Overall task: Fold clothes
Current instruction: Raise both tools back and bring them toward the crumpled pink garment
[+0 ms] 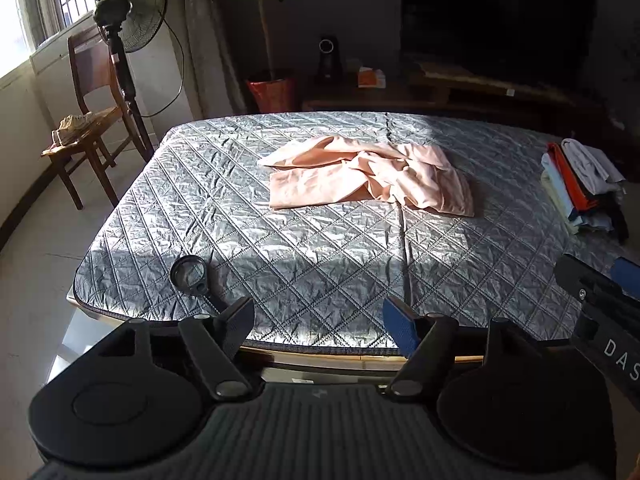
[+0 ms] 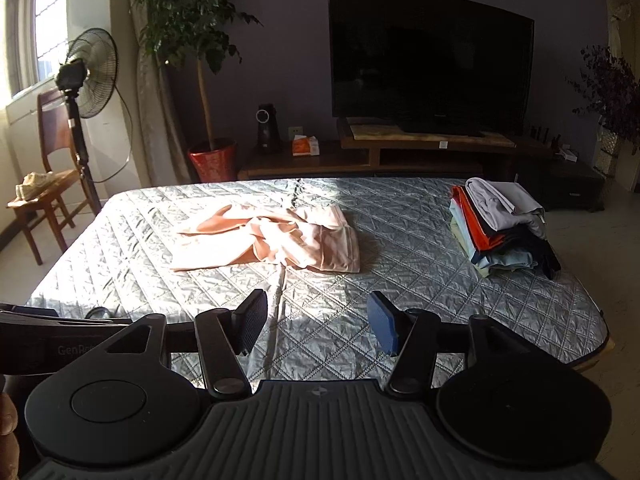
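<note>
A crumpled peach garment (image 1: 372,174) lies unfolded near the middle of the grey quilted bed cover (image 1: 280,248); it also shows in the right wrist view (image 2: 276,240). A stack of folded clothes (image 1: 584,184) sits at the bed's right side, also in the right wrist view (image 2: 500,224). My left gripper (image 1: 320,326) is open and empty over the near bed edge, well short of the garment. My right gripper (image 2: 316,328) is open and empty over the near part of the bed (image 2: 400,300). The right gripper's body shows at the right of the left wrist view (image 1: 600,300).
A black round lens-like object (image 1: 190,276) lies near the bed's front left corner. A wooden chair (image 1: 88,120) holding pale shoes and a standing fan (image 1: 128,12) are left of the bed. A TV (image 2: 432,60), low cabinet and red plant pot (image 2: 212,164) stand behind it.
</note>
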Motion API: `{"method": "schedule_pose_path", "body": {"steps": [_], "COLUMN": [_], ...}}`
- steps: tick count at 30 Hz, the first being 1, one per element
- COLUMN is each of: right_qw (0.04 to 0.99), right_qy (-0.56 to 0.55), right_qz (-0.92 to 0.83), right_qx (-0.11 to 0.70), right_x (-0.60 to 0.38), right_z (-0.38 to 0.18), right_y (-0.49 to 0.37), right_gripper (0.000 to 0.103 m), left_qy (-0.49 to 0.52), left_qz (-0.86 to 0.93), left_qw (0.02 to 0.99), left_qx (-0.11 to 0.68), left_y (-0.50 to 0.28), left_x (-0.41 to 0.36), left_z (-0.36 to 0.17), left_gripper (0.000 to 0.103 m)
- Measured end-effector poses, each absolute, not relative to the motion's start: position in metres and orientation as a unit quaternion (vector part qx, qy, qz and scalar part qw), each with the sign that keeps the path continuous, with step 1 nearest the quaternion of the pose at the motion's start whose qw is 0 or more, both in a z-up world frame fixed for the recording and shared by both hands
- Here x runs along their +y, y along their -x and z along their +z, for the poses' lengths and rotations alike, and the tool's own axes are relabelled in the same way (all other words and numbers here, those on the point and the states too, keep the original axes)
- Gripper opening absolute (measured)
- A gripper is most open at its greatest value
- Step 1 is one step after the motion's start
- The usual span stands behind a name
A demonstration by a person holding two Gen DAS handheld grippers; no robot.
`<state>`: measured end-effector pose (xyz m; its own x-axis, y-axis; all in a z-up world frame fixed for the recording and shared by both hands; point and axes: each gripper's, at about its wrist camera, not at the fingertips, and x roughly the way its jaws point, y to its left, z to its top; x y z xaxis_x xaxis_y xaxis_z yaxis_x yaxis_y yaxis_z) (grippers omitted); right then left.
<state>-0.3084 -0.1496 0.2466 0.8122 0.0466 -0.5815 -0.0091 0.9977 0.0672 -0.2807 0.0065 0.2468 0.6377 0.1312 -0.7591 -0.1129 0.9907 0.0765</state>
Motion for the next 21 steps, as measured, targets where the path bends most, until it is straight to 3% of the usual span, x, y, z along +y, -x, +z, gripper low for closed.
{"method": "schedule_pose_path", "body": {"steps": [4,7,21], "right_qw": [0.951,0.956,0.952], "right_qy": [-0.028,-0.019,-0.008], "right_qz": [0.018,0.023,0.052], "right_qx": [0.306,0.292,0.302], "right_x": [-0.15,-0.148,-0.144], "right_z": [0.241,0.237,0.204], "right_y": [0.307,0.308,0.267], "right_gripper": [0.065,0.08,0.088], "left_qy": [0.001,0.01,0.023], "left_qz": [0.061,0.06,0.054], "left_qw": [0.905,0.906,0.903], "left_qx": [0.421,0.419,0.426], "left_y": [0.276,0.268,0.191], "left_x": [0.011,0.018,0.04], "left_z": [0.247,0.248,0.233], "left_gripper": [0.082,0.085,0.093]}}
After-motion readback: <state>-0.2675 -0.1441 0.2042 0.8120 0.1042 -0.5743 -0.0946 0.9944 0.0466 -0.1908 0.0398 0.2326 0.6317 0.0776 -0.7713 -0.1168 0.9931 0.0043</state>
